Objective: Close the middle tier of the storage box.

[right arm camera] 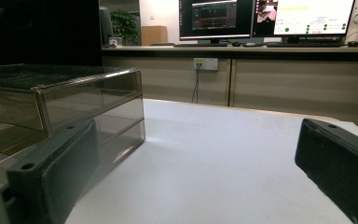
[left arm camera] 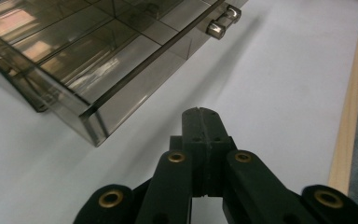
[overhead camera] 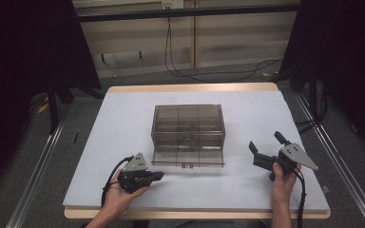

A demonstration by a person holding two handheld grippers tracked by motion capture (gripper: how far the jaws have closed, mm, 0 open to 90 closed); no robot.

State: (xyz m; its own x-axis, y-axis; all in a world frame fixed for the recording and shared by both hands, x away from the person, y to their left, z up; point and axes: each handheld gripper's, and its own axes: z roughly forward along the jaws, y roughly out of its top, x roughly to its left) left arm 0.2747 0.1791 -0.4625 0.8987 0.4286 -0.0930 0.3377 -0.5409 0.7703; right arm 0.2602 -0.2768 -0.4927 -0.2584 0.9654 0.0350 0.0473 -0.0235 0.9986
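Observation:
A smoky clear plastic drawer box (overhead camera: 188,126) stands mid-table, its bottom drawer (overhead camera: 188,156) pulled out toward me, with a small handle (left arm camera: 223,21) on its front. My left gripper (overhead camera: 160,176) lies near the drawer's front left corner, jaws shut and empty, tip (left arm camera: 201,113) pointing along the drawer front (left arm camera: 135,88). My right gripper (overhead camera: 266,142) hovers to the right of the box with jaws wide open and nothing between them. In the right gripper view the box (right arm camera: 65,102) sits to the left behind the left finger (right arm camera: 51,172).
A white mat covers the table (overhead camera: 123,118), which has a wooden edge (left arm camera: 349,116). A counter with monitors (right arm camera: 265,18) and a wall socket (right arm camera: 205,63) lies beyond the far edge. Dark curtains and stand legs flank the table.

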